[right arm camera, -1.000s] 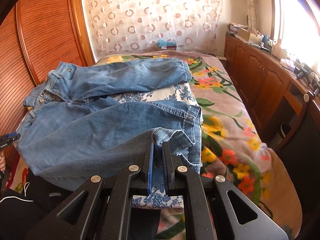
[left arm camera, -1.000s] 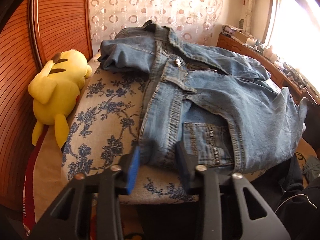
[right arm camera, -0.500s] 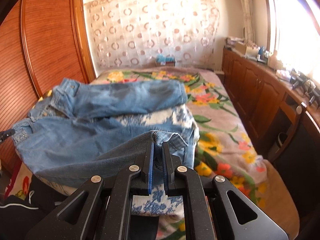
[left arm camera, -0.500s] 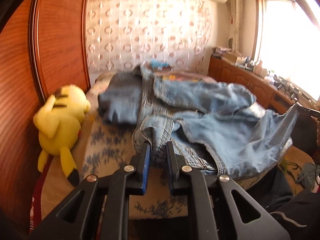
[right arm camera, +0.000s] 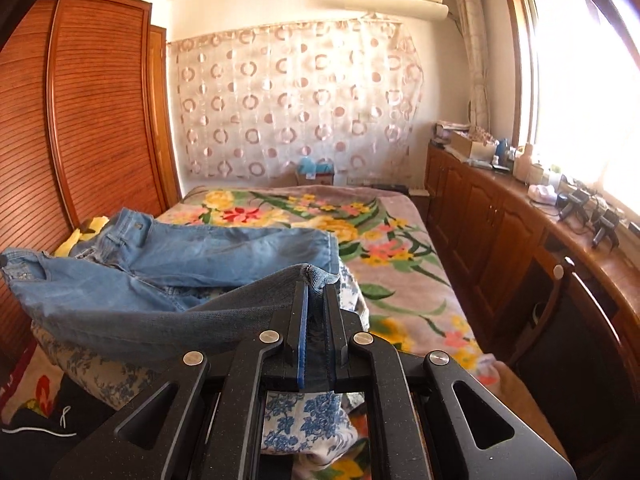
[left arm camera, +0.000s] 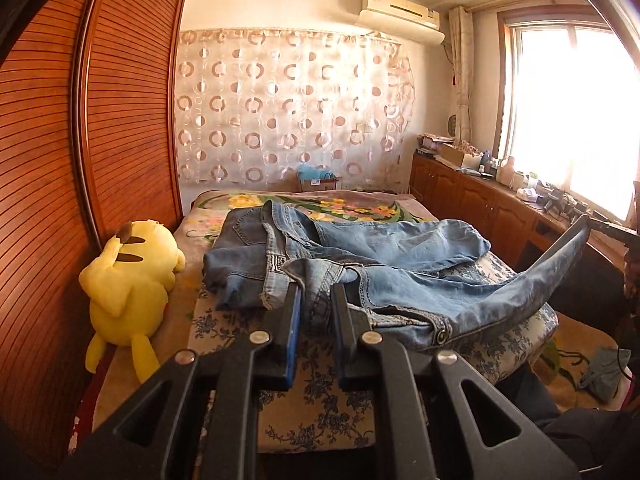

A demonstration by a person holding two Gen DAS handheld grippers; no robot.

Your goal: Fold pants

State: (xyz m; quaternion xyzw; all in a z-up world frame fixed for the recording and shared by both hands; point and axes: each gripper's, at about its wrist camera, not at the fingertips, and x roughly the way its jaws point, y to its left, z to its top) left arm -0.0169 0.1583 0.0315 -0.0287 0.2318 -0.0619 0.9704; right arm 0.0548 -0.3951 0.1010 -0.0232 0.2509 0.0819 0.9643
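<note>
On the bed (right arm camera: pixel 400 280), the jeans (left arm camera: pixel 400 280) hang between two grips; left hand-held gripper (left arm camera: pixel 314 300) clamps the waistband, right hand-held gripper (right arm camera: pixel 314 296) the hem, raising one leg for folding over.

My left gripper (left arm camera: pixel 314 300) is clamped on the jeans (left arm camera: pixel 360 256) waistband, near edge lifted; yellow plush (left arm camera: pixel 128 276) lies left on the bed (left arm camera: pixel 224 328).

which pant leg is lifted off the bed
The near leg, its hem pinched in the right tool; the far leg lies flat on the bed.
</note>
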